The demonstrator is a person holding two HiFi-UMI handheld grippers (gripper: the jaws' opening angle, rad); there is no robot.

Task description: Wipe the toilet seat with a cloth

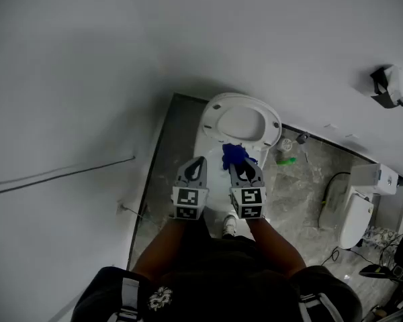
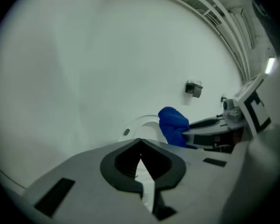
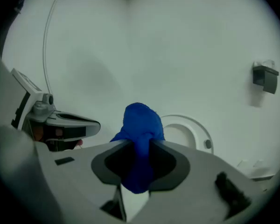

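Observation:
A white toilet (image 1: 218,146) stands against the wall with its seat (image 1: 240,125) raised upright; the seat also shows in the left gripper view (image 2: 139,125) and the right gripper view (image 3: 186,129). My right gripper (image 1: 240,168) is shut on a blue cloth (image 1: 234,155), bunched between its jaws and sticking out past the tips (image 3: 140,139). The cloth hangs just in front of the raised seat. Beside it, my left gripper (image 1: 196,167) is shut with nothing in it (image 2: 140,141); from there the blue cloth (image 2: 173,125) shows to the right.
A dark holder (image 1: 387,86) is fixed on the wall at the right. A green-topped bottle (image 1: 285,158) and small items lie on the marble floor (image 1: 309,186) right of the toilet. A white appliance (image 1: 359,206) with cables stands further right. A cable (image 1: 60,173) runs along the left wall.

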